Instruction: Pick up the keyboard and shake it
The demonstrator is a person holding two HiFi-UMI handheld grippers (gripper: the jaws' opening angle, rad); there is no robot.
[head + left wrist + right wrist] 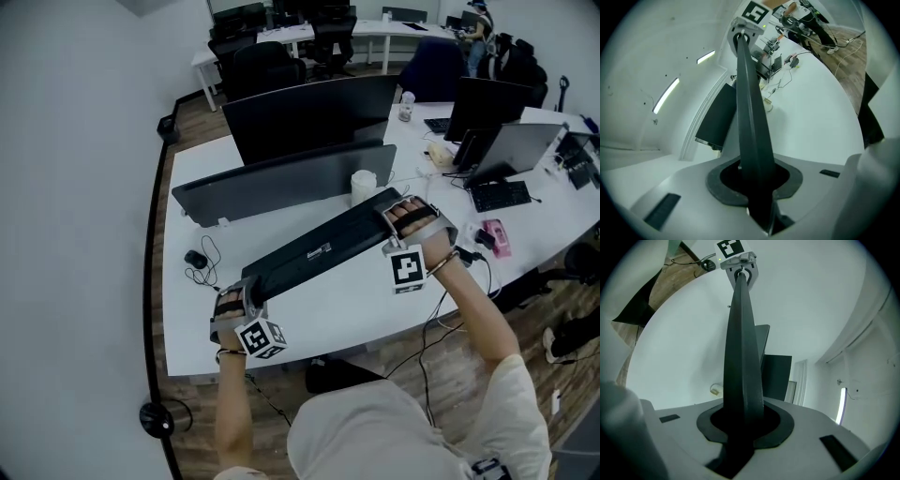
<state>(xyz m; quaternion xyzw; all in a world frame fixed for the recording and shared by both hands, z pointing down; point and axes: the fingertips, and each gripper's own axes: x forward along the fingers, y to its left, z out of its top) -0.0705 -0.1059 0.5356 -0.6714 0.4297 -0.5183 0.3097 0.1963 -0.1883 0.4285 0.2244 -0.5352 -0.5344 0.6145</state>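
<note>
As left gripper (253, 292) and right gripper (390, 217) clamp its ends, keyboard (319, 248) seems lifted.

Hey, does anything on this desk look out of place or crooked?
Only the keyboard: it hangs slantwise over the desk, clamped at each end by the left gripper and right gripper, apparently underside up.

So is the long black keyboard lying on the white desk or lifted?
Lifted: left gripper and right gripper clamp the long black keyboard at both ends, above the white desk.
</note>
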